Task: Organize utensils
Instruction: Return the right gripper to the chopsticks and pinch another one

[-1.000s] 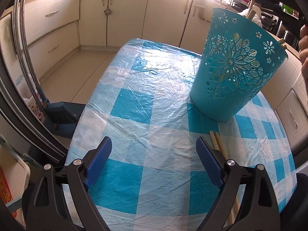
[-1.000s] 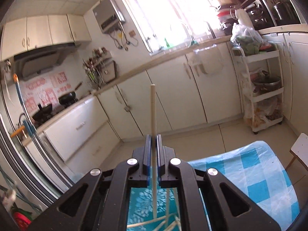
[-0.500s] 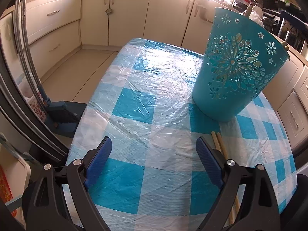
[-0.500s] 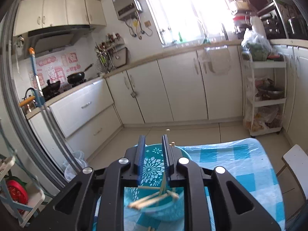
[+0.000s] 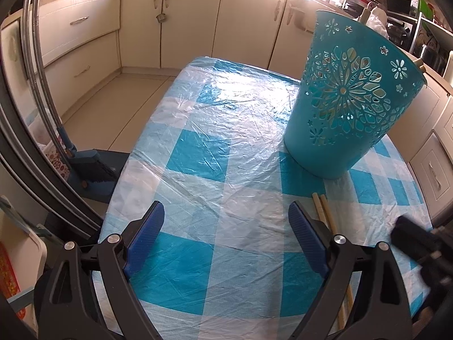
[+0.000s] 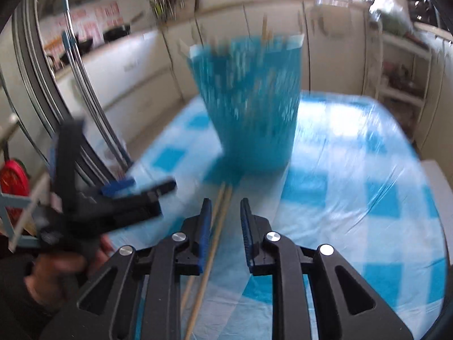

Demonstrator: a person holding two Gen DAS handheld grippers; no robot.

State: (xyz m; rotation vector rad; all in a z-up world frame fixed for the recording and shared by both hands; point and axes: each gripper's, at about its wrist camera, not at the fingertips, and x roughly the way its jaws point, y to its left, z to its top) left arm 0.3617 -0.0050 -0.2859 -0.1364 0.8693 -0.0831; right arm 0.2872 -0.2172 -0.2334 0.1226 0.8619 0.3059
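Note:
A teal cut-out basket stands on the checked tablecloth, with chopstick ends showing at its rim. In front of its base lie two wooden chopsticks side by side. My left gripper hovers wide open over the cloth, empty, just left of those chopsticks. My right gripper is low over the same pair of chopsticks. Its jaws are a little apart and press on nothing, and the sticks run under the gap near the left finger. The right wrist view is motion-blurred.
The basket sits just beyond the chopsticks. A hand holds the left gripper close on the left. The right gripper shows blurred at the lower right. Cream cabinets ring the table, and a dustpan lies on the floor.
The right gripper let go of the upright chopstick over the basket. It then dropped to the table in front of the basket with its jaws slightly parted. The left gripper stayed put.

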